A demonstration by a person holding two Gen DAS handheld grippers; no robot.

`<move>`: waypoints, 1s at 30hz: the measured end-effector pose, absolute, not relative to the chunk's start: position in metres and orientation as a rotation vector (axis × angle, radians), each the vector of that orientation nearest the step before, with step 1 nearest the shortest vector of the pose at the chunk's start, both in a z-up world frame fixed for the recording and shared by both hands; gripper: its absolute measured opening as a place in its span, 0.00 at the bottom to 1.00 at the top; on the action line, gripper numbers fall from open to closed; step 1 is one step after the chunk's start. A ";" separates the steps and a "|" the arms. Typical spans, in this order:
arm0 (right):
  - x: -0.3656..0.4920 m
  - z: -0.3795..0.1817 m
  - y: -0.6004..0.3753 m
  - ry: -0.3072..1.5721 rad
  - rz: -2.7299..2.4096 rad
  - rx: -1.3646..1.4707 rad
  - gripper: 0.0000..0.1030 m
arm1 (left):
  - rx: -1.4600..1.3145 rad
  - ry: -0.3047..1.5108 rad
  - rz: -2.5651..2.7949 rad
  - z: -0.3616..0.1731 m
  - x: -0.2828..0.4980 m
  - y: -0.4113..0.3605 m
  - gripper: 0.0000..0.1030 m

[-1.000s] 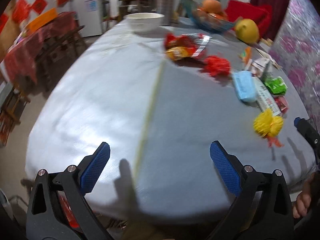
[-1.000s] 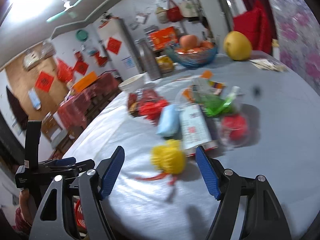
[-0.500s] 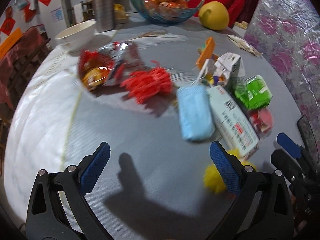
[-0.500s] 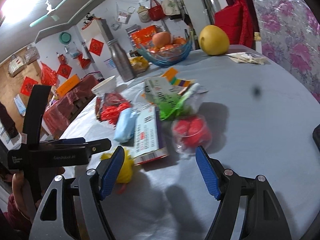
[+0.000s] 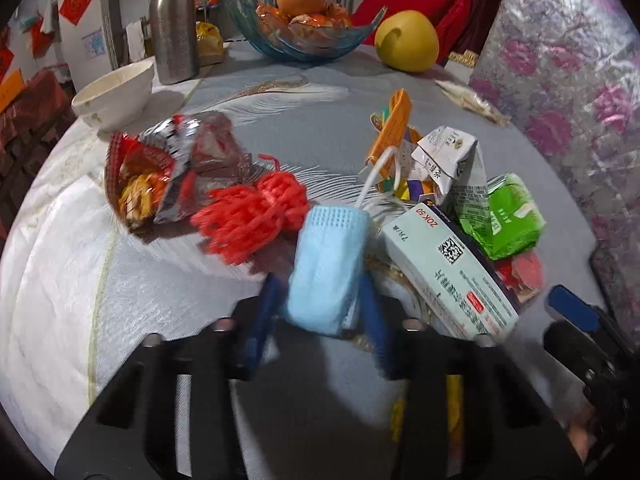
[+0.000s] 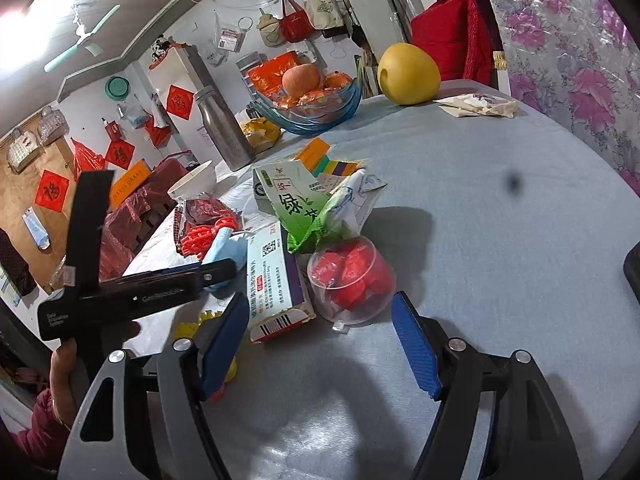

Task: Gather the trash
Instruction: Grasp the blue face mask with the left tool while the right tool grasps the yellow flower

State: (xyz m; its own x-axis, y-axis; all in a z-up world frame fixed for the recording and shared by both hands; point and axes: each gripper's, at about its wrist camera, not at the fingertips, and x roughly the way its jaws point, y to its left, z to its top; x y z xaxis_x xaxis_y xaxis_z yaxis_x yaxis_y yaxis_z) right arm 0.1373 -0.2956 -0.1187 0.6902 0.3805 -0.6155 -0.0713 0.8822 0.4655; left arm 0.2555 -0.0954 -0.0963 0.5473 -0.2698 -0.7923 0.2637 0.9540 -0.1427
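Note:
On the grey tablecloth lies a pile of trash. My left gripper [image 5: 322, 294] has its jaws closing, and both blue pads touch the sides of a light blue face mask [image 5: 328, 256], which bulges up between them. Around it lie a red foam net [image 5: 252, 216], a snack wrapper [image 5: 160, 168], a pale box [image 5: 448, 268], a green packet [image 5: 504, 216] and a crumpled carton [image 5: 448, 156]. My right gripper [image 6: 320, 308] stands open, its fingertips either side of a clear cup of red scraps [image 6: 348, 280] without touching it. A yellow net [image 6: 200, 322] lies behind its left finger.
At the back stand a white bowl [image 5: 116, 92], a steel bottle [image 5: 174, 24], a blue glass fruit bowl [image 5: 304, 36] and a yellow pomelo [image 5: 406, 42]. A flowered wall [image 5: 560, 100] runs along the right. The table edge [image 5: 24, 280] curves away on the left.
My left gripper swung right over the table to the pile and closed from wide open onto the blue mask. The right gripper crept closer to the clear cup and stays open.

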 end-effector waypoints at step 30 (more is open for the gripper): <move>0.134 -0.121 -0.201 0.846 0.438 0.284 0.26 | -0.071 0.904 -0.284 -0.098 0.214 -0.030 0.39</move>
State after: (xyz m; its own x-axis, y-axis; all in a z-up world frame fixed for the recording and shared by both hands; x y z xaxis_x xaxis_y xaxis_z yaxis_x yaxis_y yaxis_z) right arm 0.1338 -0.2013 -0.1211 0.5826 0.4796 -0.6562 -0.2586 0.8748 0.4098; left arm 0.2143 -0.0304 -0.0975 0.5835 -0.2734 -0.7647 0.2135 0.9602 -0.1803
